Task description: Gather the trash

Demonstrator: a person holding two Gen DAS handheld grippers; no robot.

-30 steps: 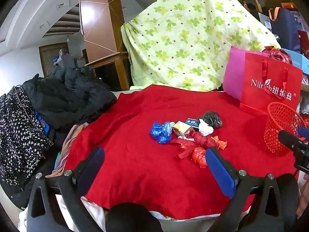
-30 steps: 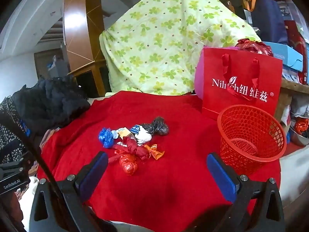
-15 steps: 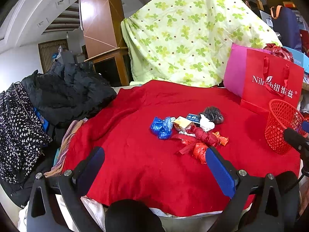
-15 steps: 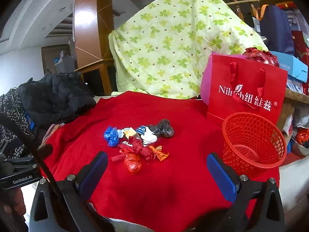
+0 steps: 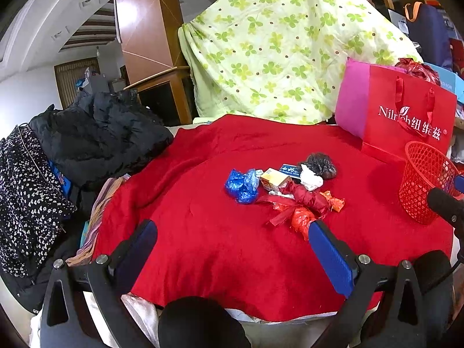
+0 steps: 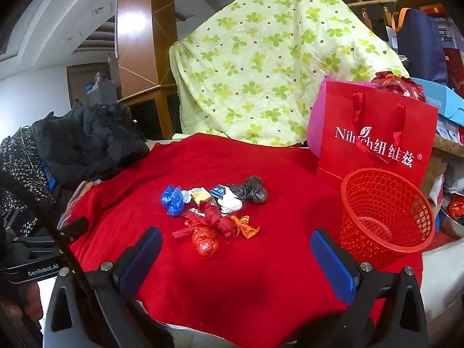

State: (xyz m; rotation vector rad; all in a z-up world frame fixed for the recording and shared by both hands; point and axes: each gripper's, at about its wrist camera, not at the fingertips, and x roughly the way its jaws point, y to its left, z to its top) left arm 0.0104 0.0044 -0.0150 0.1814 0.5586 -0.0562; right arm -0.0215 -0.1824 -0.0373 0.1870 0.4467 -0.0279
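A small heap of trash lies mid-table on a red cloth (image 5: 203,246): a blue plastic bag (image 5: 242,185) (image 6: 172,199), a yellow carton (image 5: 274,179), a white wad (image 6: 230,204), a dark grey bag (image 6: 252,190), a crumpled red wrapper (image 6: 205,242) (image 5: 301,221) and an orange wrapper (image 6: 246,226). A red mesh basket (image 6: 382,217) (image 5: 423,179) stands upright at the right. My left gripper (image 5: 232,240) is open, short of the heap. My right gripper (image 6: 236,249) is open too, its fingers empty, the red wrapper just ahead.
A red paper gift bag (image 6: 377,139) stands behind the basket. A green clover quilt (image 6: 275,58) rises at the back. Black and floral coats (image 5: 87,139) pile up at the left edge. A blue box (image 6: 443,101) sits far right.
Both grippers have moved slightly closer to the table, and the heap sits a bit nearer in both views. Both stay open; no trash has moved.
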